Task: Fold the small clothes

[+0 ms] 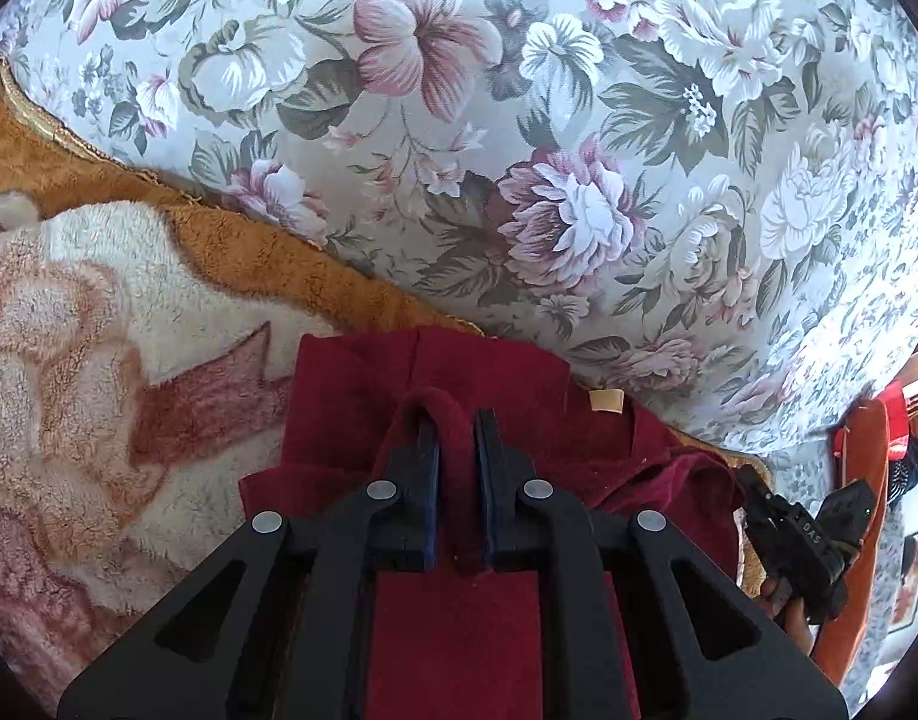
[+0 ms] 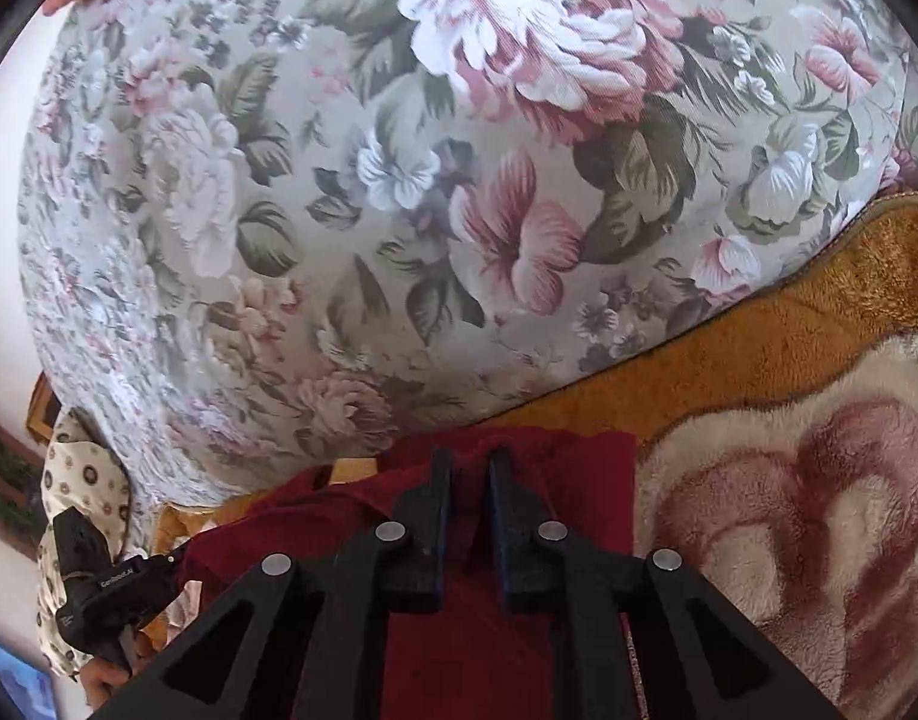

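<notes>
I've got one maroon garment (image 1: 351, 384) clamped in both the left gripper (image 1: 456, 420) and right gripper (image 2: 470, 462). Floral cushion (image 1: 519, 150) sits just ahead; one fuzzy blanket (image 1: 87, 324) beneath.

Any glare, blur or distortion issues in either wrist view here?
Left wrist view: strong fisheye bulge on the floral cushion, dark corner vignette, sharp, even daylight. Right wrist view: same bulge, blown-out white patch at the left edge, maroon garment dark but readable.

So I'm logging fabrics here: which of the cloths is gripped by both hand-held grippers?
The dark red garment: both hand-held grippers pinch it. The fleece blanket and floral cushion lie free.
</notes>
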### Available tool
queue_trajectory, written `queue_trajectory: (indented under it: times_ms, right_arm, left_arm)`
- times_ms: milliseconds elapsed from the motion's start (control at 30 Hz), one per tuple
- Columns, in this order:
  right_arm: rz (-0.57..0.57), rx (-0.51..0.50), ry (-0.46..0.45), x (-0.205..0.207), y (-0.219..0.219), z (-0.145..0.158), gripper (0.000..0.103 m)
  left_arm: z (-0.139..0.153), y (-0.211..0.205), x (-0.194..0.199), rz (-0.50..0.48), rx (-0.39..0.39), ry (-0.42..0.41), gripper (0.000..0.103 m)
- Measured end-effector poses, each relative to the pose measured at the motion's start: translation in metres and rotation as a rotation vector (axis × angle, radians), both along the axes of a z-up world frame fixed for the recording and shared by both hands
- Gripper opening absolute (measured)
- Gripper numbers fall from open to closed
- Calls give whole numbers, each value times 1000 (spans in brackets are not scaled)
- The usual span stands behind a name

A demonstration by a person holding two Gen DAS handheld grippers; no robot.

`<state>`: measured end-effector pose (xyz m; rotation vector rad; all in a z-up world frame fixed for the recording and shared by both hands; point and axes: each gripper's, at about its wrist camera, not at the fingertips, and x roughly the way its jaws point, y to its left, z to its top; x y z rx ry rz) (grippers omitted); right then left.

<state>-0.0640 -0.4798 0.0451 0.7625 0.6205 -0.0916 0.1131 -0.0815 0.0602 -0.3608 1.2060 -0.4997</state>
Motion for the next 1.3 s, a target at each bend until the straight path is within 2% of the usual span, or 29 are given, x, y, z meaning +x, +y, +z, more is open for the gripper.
queue_trajectory:
  times_ms: [67, 133, 167, 200, 233, 267, 333, 433, 500, 567, 633, 700, 800, 833, 867, 900, 967, 1100, 1167, 1233, 1300]
  right_arm:
    - [-41, -27, -72, -22, -2, 17, 46]
    - [-70, -74, -108, -44, -2, 35, 47]
    - [-53, -84, -119, -50, 0, 41, 47]
    - [-10, -90, -133, -54, 5, 46, 47]
    - [32, -103, -136, -55, 12, 48, 47]
    - [70, -133, -124, -54, 22, 49, 44]
    - [147, -192, -88, -42, 44, 44, 37]
    - [216, -275, -2, -10, 76, 28, 33]
    - [208, -364, 50, 10, 85, 15, 33]
    - [120, -463, 110, 25, 78, 4, 33]
    - [50, -434, 175, 38, 56, -13, 33]
    - [40, -368, 211, 52, 36, -32, 33]
    - [39, -369, 214, 58, 34, -31, 32]
    - [38, -390, 219, 55, 37, -26, 32]
    - [39, -398, 217, 49, 41, -20, 33]
    - [56, -382, 193, 44, 47, -14, 33]
    - [162, -297, 115, 35, 65, -2, 33]
    - [349, -201, 31, 48, 119, 15, 34]
    - [441, -169, 10, 64, 155, 18, 35]
    - [494, -191, 8, 82, 187, 18, 38]
    - [510, -267, 23, 104, 216, 16, 39]
  left_arm:
    - [10, 7, -5, -18, -6, -21, 17]
    - [24, 15, -10, -3, 34, -72, 39]
    - [34, 20, -16, 24, 56, -119, 63]
    - [44, 26, -22, 53, 53, -175, 76]
    - [55, 33, -28, 78, 28, -228, 79]
    - [61, 37, -31, 84, 6, -251, 79]
    - [63, 35, -34, 58, 0, -240, 79]
    - [51, 16, -41, 1, 40, -213, 79]
    - [34, -4, -45, -38, 102, -201, 79]
    - [9, -19, -45, -54, 173, -174, 79]
    - [-18, -27, -40, -51, 248, -135, 79]
    - [-34, -28, -35, -42, 290, -124, 79]
    - [-36, -31, -33, -23, 388, -182, 79]
    - [-35, -27, -32, -17, 377, -169, 79]
    - [-33, -19, -31, -7, 334, -148, 79]
    - [-29, -8, -33, 17, 279, -133, 79]
    - [-19, 11, -42, 51, 238, -141, 79]
    - [-8, 33, -78, 56, 230, -188, 79]
    - [-10, 34, -98, 39, 252, -193, 79]
    - [-16, 38, -118, 54, 263, -212, 79]
    - [-25, 34, -130, 47, 245, -207, 79]
